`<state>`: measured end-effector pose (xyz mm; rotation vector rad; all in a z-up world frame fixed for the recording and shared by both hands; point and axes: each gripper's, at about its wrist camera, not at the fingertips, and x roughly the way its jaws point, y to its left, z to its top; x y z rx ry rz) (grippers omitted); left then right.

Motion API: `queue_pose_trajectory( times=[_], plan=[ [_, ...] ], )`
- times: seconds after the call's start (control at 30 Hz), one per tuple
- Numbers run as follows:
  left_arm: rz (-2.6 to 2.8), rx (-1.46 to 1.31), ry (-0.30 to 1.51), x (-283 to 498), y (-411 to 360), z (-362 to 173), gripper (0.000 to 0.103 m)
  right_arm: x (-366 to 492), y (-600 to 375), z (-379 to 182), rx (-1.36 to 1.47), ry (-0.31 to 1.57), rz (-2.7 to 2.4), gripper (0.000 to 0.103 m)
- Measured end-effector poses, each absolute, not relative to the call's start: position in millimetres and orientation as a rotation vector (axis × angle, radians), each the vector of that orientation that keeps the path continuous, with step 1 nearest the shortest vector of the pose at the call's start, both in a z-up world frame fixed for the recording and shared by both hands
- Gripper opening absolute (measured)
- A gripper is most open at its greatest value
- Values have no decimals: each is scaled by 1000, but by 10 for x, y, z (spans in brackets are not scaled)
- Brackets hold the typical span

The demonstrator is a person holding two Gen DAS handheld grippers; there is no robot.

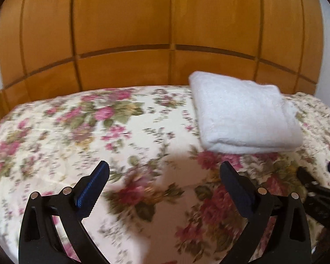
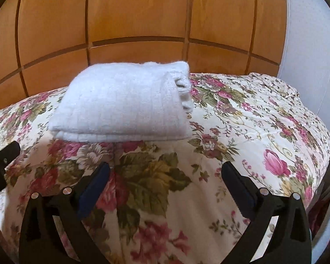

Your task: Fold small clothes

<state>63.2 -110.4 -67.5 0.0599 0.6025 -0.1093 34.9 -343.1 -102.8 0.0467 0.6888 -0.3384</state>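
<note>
A white fluffy cloth [image 1: 242,114] lies folded in a thick rectangle on the floral bedspread [image 1: 77,132], near the headboard. It also shows in the right wrist view [image 2: 121,105], with its layered edges on the right side. My left gripper [image 1: 165,169] is open and empty, a little in front and left of the cloth. My right gripper [image 2: 165,169] is open and empty, in front of the cloth and slightly right. Each gripper shows at the edge of the other's view: the right one [image 1: 319,184] and the left one [image 2: 2,160].
A wooden panelled headboard [image 1: 143,33] stands behind the bed. A white wall [image 2: 308,44] is at the right. The bedspread [image 2: 264,121] drops off at the right edge, with some items low at the far right.
</note>
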Motion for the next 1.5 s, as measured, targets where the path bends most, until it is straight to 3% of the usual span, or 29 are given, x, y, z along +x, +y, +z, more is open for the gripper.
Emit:
queue_pose_trajectory(
  times=[0.63, 1.5],
  plan=[
    [-137, -5, 564, 134, -1022, -29, 99, -150, -3349, -327, 98, 586, -311, 101],
    [-138, 5, 585, 123, -1020, -49, 99, -162, -3344, -286, 106, 583, -301, 101]
  ],
)
